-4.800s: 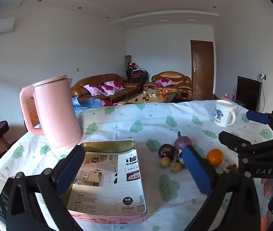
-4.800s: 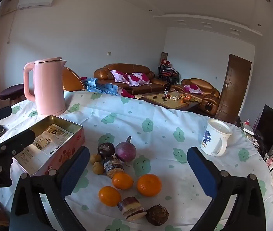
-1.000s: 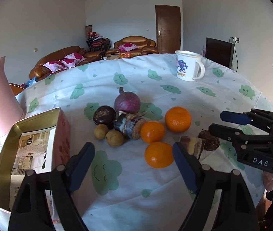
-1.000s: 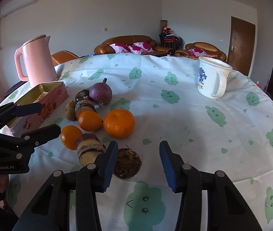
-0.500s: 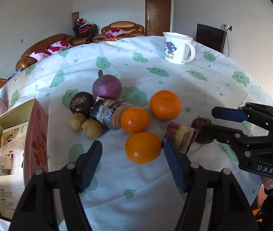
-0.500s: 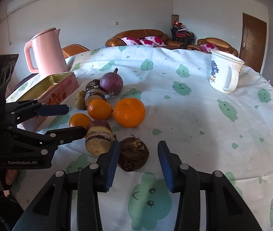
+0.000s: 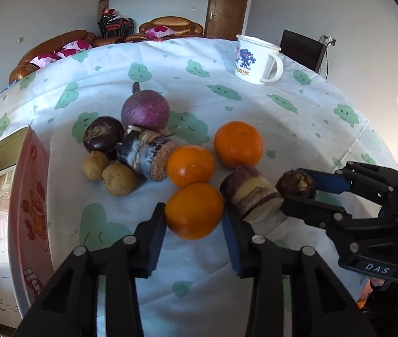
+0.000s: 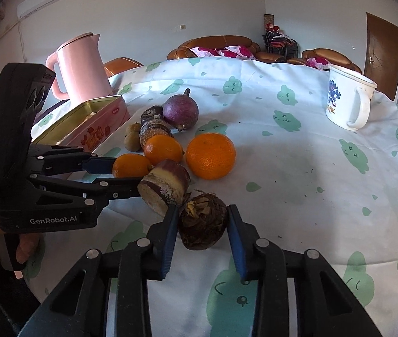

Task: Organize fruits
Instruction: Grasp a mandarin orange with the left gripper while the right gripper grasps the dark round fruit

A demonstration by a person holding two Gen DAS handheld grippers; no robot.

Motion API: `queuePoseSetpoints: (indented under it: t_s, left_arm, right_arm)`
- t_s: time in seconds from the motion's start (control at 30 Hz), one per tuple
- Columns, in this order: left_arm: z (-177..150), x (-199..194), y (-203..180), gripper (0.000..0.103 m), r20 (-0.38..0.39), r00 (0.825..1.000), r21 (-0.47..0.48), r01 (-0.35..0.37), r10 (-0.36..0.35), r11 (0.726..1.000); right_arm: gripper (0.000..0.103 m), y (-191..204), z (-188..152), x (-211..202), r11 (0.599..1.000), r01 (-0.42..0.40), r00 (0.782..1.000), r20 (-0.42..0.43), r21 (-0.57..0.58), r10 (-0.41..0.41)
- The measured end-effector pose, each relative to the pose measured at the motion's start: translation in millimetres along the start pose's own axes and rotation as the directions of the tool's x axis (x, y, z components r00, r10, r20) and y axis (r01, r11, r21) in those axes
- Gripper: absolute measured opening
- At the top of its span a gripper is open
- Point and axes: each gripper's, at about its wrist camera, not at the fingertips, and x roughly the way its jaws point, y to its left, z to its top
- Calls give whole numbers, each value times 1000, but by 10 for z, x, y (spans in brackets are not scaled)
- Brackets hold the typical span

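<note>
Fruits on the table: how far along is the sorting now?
Done: nothing visible; no fruit shows in the tin. In hand: the left hand-held gripper, whose jaws have just been closing, grips an orange; the right hand-held gripper is shut on a brown bulb. Left: both lifts and the remaining pile.

Three oranges [image 7: 194, 210] and dark fruits [image 7: 145, 110] clustered on cloth.
</note>
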Motion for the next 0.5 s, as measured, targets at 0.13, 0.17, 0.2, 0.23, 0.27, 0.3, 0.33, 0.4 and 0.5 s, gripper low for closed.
queuePoseSetpoints:
  t_s: [0.13, 0.17, 0.2, 0.23, 0.27, 0.3, 0.33, 0.4, 0.5]
  left_arm:
    - [-3, -46, 32, 41, 24, 1000, -19, 5, -5, 1000]
    - [-4, -61, 37, 41, 32, 999, -21, 7, -6, 1000]
    - [-5, -77, 39, 41, 40, 999, -23, 6, -5, 1000]
    - [-6, -95, 41, 41, 50, 999, -24, 2, 0, 1000]
    - [-10, -117, 44, 41, 60, 998, -25, 0, 2, 1000]
    - [-8, -135, 46, 41, 69, 998, -25, -1, 3, 1000]
    - [-11, -152, 44, 41, 79, 997, -24, -1, 3, 1000]
    - [-14, -185, 38, 41, 97, 995, -19, -9, 11, 1000]
    - [-15, -236, 19, 41, 124, 992, -9, -20, 21, 1000]
  right_arm:
    - [36, -8, -14, -34, 1000, 15, 999, 29, 5, -15]
    - [36, -11, -20, -52, 1000, 23, 999, 39, 7, -24]
    - [36, -7, -23, -63, 999, 33, 998, 49, 8, -33]
    - [36, 0, -25, -77, 999, 41, 997, 59, 5, -41]
    - [36, 6, -29, -95, 999, 48, 996, 70, 3, -48]
    - [36, 9, -31, -108, 998, 56, 995, 78, 2, -56]
    - [36, 13, -33, -119, 998, 64, 994, 86, 2, -63]
    - [36, 25, -33, -142, 998, 68, 993, 101, -6, -67]
    - [36, 48, -37, -175, 996, 84, 989, 125, -18, -81]
